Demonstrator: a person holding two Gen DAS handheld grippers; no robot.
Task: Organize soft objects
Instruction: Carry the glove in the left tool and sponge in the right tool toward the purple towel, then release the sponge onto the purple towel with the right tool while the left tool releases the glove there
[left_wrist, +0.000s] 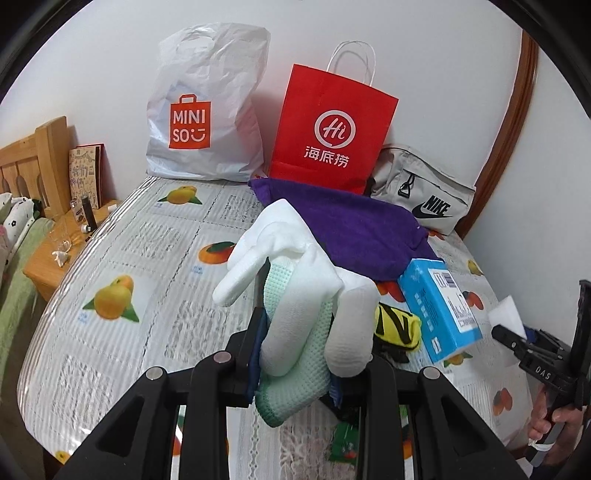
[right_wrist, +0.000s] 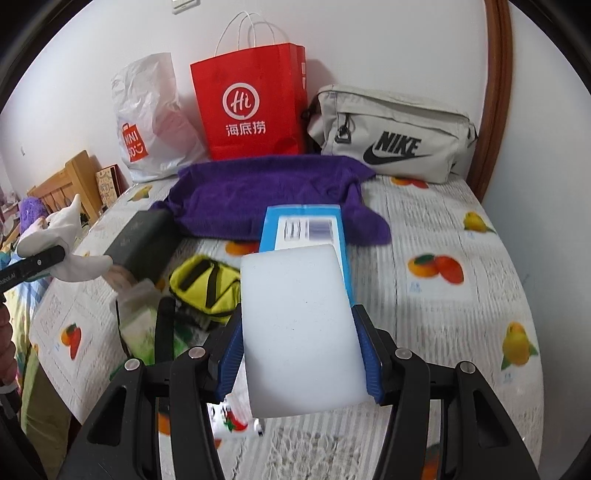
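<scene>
Here, in the left wrist view, the left gripper (left_wrist: 295, 325) was clamped on a white glove (left_wrist: 295, 266) bundled with a pale green knitted cloth (left_wrist: 295, 332), and the bundle stood up between the blue pads above the table (left_wrist: 122, 236). The table wore a cover printed with fruit. Along its far edge, against the wall, stood a white plastic bag (left_wrist: 207, 110), a red paper bag (left_wrist: 332, 125) and a grey pouch (left_wrist: 424, 192). A purple towel (left_wrist: 358, 229) lay in front of the bags. A blue box (left_wrist: 439, 306) and a yellow pouch (left_wrist: 397, 326) lay nearer, toward the right edge. At the right border a hand (left_wrist: 554, 421) held the right gripper (left_wrist: 511, 330), with a white piece in its tips.

In the right wrist view, the right gripper (right_wrist: 299, 350) was closed on a white foam block (right_wrist: 299, 325), its blue pads pressed to both sides of it, raised over the near edge of the table (right_wrist: 443, 221). Behind the block lay the blue box (right_wrist: 303, 225), then the purple towel (right_wrist: 266, 195). The yellow pouch (right_wrist: 203, 288) lay left of the block, with a dark box (right_wrist: 147, 240) beyond it. The red paper bag (right_wrist: 251, 103), white plastic bag (right_wrist: 147, 122) and grey pouch (right_wrist: 391, 136) lined the far edge. At the left border the left gripper (right_wrist: 61, 254) held the white glove (right_wrist: 70, 236).
</scene>
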